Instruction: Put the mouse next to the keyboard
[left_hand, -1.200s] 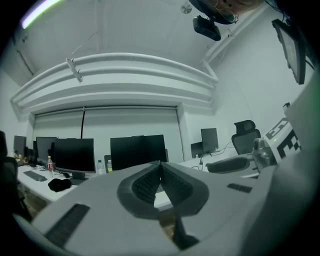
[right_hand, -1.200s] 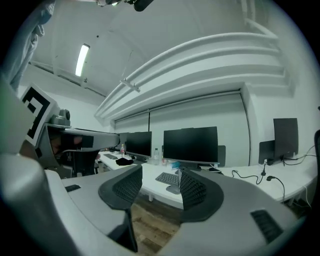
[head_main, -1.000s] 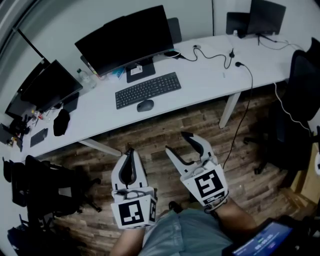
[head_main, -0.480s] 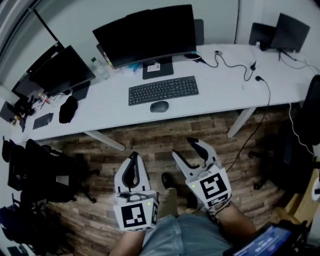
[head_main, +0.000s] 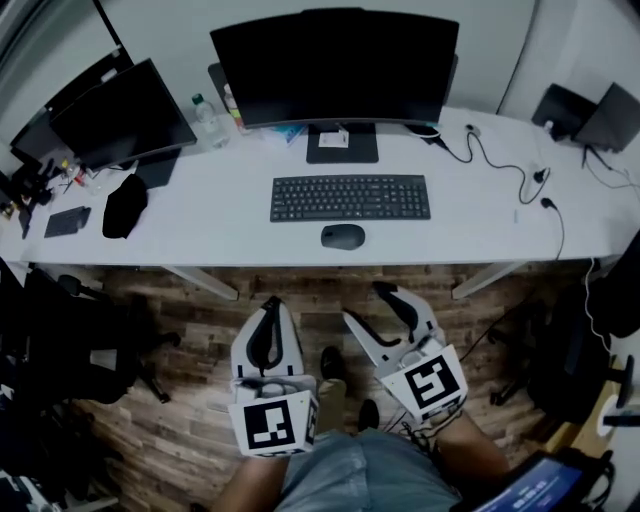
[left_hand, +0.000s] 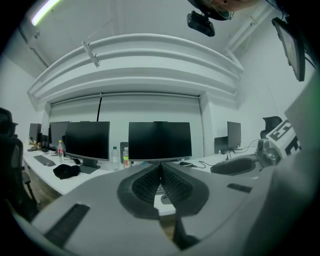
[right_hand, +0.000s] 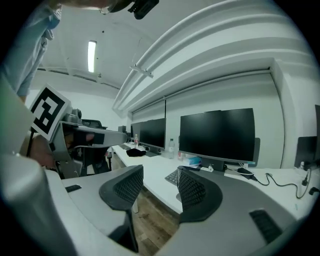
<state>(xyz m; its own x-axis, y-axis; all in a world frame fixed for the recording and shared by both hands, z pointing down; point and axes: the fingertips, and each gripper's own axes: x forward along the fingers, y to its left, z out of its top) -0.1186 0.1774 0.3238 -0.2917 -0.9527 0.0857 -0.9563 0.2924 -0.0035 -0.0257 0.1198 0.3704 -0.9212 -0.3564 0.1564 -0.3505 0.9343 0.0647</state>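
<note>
A dark mouse (head_main: 343, 236) lies on the white desk (head_main: 220, 225), just in front of the black keyboard (head_main: 350, 197) and near the desk's front edge. Both grippers hang over the wooden floor, short of the desk. My left gripper (head_main: 270, 306) is shut with nothing in it; in the left gripper view its pads meet (left_hand: 161, 167). My right gripper (head_main: 368, 306) stands open and empty, below and slightly right of the mouse. In the right gripper view (right_hand: 157, 186) one end of the keyboard (right_hand: 173, 177) shows between the jaws.
A large monitor (head_main: 335, 65) stands behind the keyboard, and a second monitor (head_main: 120, 110) is at the left. Bottles (head_main: 205, 118), a black cap (head_main: 124, 205) and a phone (head_main: 66, 220) lie left. Cables (head_main: 500, 160) trail at the right. A dark office chair (head_main: 80, 340) stands by the desk's left side.
The desk has swung round to face me squarely and come closer. Both grippers have moved toward it together. The mouse and keyboard have not shifted on the desk.
</note>
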